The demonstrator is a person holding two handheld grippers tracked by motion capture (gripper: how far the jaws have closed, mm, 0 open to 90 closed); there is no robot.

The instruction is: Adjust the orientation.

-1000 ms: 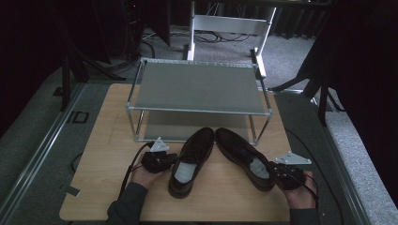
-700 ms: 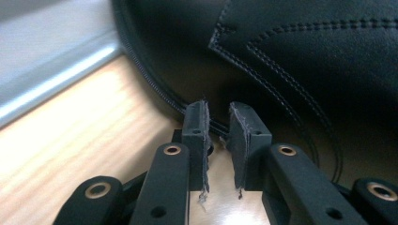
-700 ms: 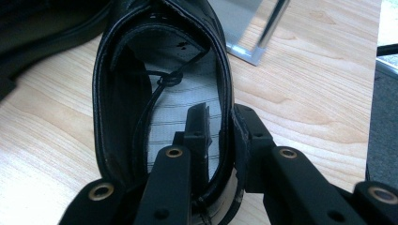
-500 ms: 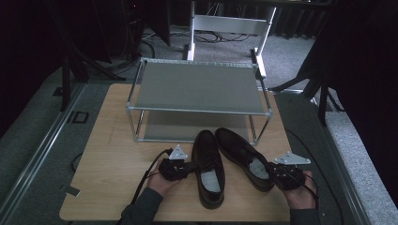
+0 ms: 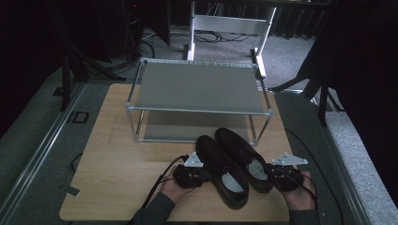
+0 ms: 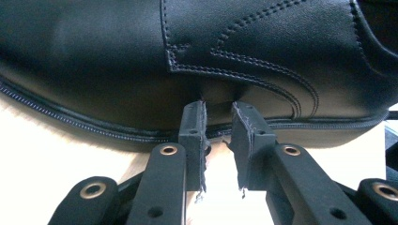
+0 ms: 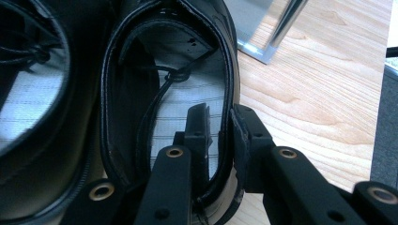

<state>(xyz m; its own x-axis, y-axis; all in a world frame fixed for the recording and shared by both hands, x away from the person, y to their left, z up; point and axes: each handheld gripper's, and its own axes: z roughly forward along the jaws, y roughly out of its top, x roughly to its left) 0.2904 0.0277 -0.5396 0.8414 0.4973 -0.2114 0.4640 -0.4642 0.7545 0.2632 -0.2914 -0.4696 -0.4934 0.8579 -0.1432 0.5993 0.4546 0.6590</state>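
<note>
Black leather, stiff at the collar: I have the right gripper point(image 7: 219, 117) clamped on the right shoe point(image 5: 246, 157) heel rim near the worktop's point(image 5: 117, 154) front edge. My left gripper point(image 6: 218, 115), jaws nearly closed and just eased apart, presses the left shoe point(image 5: 223, 171) flank without holding it. That smooth side looks slippery; I'd take its collar.

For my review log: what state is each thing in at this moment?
Left shoe: upright on the table, beside its mate.
Right shoe: upright, rim clamped.
Left gripper: tips against the left shoe's side, nothing between them.
Right gripper: shut on the right shoe's rim.
Rack: standing, both shelves bare.
</note>
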